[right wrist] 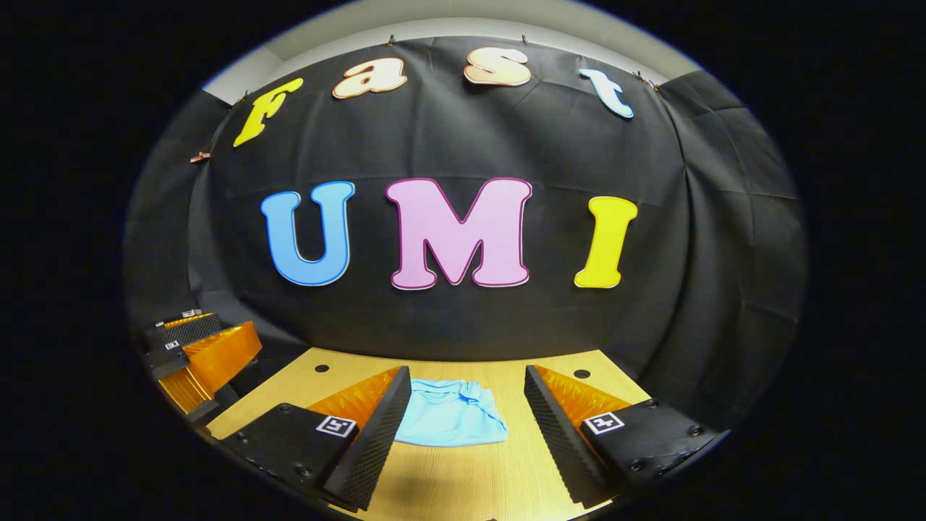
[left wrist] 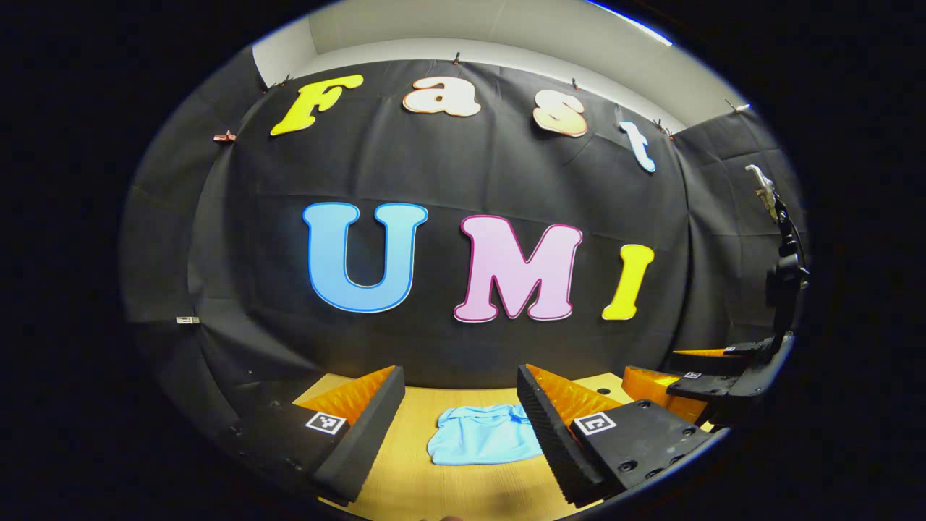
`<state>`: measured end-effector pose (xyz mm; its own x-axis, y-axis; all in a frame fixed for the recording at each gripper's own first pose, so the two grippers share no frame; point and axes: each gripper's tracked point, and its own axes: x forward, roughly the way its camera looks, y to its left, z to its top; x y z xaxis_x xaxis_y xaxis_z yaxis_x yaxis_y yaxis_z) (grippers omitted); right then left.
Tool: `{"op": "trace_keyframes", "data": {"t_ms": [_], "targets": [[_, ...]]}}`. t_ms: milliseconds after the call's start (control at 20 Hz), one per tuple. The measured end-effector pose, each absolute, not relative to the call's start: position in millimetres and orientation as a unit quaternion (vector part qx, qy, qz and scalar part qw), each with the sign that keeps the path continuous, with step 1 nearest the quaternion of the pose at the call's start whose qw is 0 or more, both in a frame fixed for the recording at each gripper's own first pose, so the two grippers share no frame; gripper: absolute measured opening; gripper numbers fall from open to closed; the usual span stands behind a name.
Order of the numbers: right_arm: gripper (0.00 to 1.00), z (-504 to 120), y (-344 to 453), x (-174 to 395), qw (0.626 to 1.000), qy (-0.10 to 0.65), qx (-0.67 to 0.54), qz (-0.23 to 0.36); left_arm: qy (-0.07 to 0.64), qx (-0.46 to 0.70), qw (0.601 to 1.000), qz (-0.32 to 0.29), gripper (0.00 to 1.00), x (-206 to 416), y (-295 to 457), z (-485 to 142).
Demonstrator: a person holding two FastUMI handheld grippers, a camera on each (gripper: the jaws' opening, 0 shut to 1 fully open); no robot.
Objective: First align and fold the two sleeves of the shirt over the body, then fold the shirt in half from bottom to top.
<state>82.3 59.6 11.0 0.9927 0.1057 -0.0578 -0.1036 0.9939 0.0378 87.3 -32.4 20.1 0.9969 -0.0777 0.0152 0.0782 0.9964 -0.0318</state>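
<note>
A light blue shirt (left wrist: 483, 434) lies folded into a small bundle on the wooden table (left wrist: 434, 492), collar side toward the wall. In the left gripper view my left gripper (left wrist: 461, 394) is open above the table, the shirt showing between its fingers, untouched. The right gripper (left wrist: 705, 376) appears at the right edge of that view. In the right gripper view the shirt (right wrist: 452, 414) lies between the spread fingers of my open right gripper (right wrist: 467, 391), closer to the left finger. The left gripper (right wrist: 199, 347) shows at the far left there.
The wooden table (right wrist: 463, 477) ends at the black cloth wall just behind the shirt. Two small round holes (right wrist: 581, 373) sit near the table's back edge. A dark stand with a clamp (left wrist: 785, 253) rises at the far right of the left gripper view.
</note>
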Motion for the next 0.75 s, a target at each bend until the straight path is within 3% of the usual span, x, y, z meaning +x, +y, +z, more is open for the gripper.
{"op": "trace_keyframes", "data": {"t_ms": [350,750], "targets": [[0.98,17.6,43.2,3.9,0.999,0.016,0.009,0.044,0.003,-0.015,0.999,-0.052,0.98,4.3,-30.7,3.5],[0.98,23.7,48.0,-32.7,0.999,0.011,0.015,0.048,-0.004,-0.019,0.999,-0.044,0.98,-35.4,-15.6,3.4]]}}
